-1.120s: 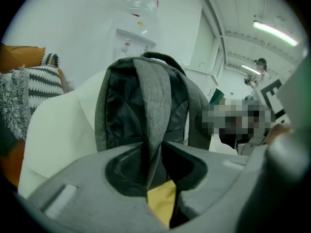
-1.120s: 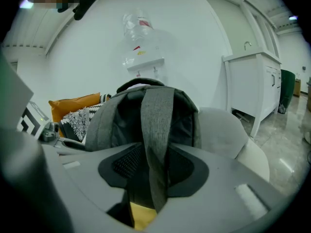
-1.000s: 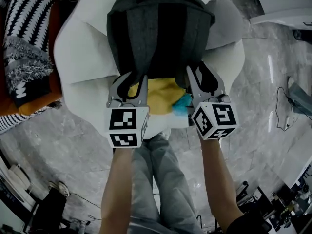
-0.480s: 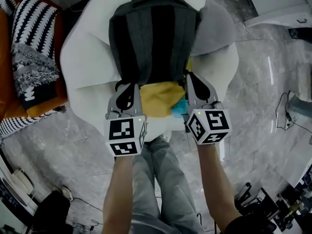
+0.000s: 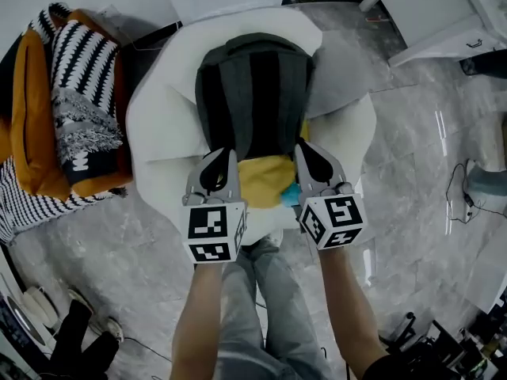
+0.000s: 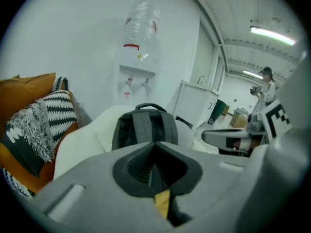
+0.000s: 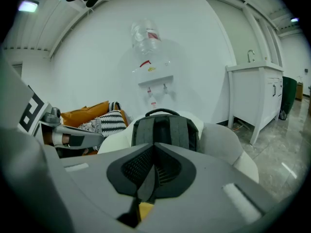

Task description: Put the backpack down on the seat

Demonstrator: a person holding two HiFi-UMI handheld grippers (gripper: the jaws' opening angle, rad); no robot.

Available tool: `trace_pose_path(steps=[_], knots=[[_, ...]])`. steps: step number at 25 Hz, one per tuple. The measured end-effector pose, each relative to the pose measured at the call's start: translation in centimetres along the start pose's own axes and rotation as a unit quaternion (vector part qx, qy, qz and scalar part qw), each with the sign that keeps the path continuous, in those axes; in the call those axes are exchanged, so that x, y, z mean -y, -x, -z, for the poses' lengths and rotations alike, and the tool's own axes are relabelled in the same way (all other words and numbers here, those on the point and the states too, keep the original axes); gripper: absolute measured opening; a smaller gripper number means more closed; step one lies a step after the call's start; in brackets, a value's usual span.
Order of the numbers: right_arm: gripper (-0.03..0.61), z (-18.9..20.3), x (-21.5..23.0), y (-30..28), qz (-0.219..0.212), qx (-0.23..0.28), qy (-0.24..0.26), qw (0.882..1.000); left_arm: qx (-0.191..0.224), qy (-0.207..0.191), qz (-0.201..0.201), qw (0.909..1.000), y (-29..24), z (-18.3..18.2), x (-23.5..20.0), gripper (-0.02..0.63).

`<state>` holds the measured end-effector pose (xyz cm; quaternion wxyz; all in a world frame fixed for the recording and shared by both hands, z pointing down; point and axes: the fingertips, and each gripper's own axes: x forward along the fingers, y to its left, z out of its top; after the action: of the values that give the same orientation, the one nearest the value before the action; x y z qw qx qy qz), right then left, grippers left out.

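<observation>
Head view: one backpack point(image 5: 253, 101) and one white seat point(image 5: 158, 125). The backpack stands on the seat and leans on its backrest. Its long axis runs upright, handle end on top, and the strap side faces me. One yellow cushion point(image 5: 261, 180) lies on the seat in front of the backpack, with one teal thing point(image 5: 291, 195) beside it. I have two tongs. Left tongs point(image 5: 219, 158) and right tongs point(image 5: 307, 153) are both closed tight and empty, with their tips near the backpack's lower end. To the left of the seat lie one orange cushion point(image 5: 28, 125) and a striped throw point(image 5: 83, 77).

Left gripper view: the left tongs point(image 6: 154, 144) are pressed together with nothing between them. The backpack point(image 6: 146, 130) stands beyond them, apart from the tips. Two straps show, and one handle loop is on top. One water dispenser point(image 6: 138, 67) stands at the wall behind the seat, and one white cabinet point(image 6: 194, 103) stands to its right. One person point(image 6: 265, 89) stands far off.

Right gripper view: the right tongs point(image 7: 154, 147) are also closed and hold nothing. The backpack point(image 7: 165, 130) is upright on the seat point(image 7: 221, 140), straight ahead.
</observation>
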<state>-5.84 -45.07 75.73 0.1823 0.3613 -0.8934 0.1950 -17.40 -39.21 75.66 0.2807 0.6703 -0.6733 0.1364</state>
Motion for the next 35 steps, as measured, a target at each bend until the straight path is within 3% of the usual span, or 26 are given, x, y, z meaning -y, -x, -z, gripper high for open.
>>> trace_pose_path(steps=[20, 31, 35], knots=[[0.006, -15.6, -3.0, 9.7, 0.01, 0.076, 0.002, 0.997, 0.063, -0.024, 0.012, 0.9976, 12.0, -13.4, 3.5, 0.0], [0.006, -27.3, -7.4, 15.9, -0.041, 0.155, 0.038, 0.986, 0.134, -0.015, 0.011, 0.9908, 19.3, -23.6, 6.7, -0.002], [0.006, -31.2, -8.9, 18.4, -0.05, 0.172, 0.05, 0.983, 0.159, -0.014, -0.019, 0.9871, 22.9, -26.8, 6.3, 0.0]])
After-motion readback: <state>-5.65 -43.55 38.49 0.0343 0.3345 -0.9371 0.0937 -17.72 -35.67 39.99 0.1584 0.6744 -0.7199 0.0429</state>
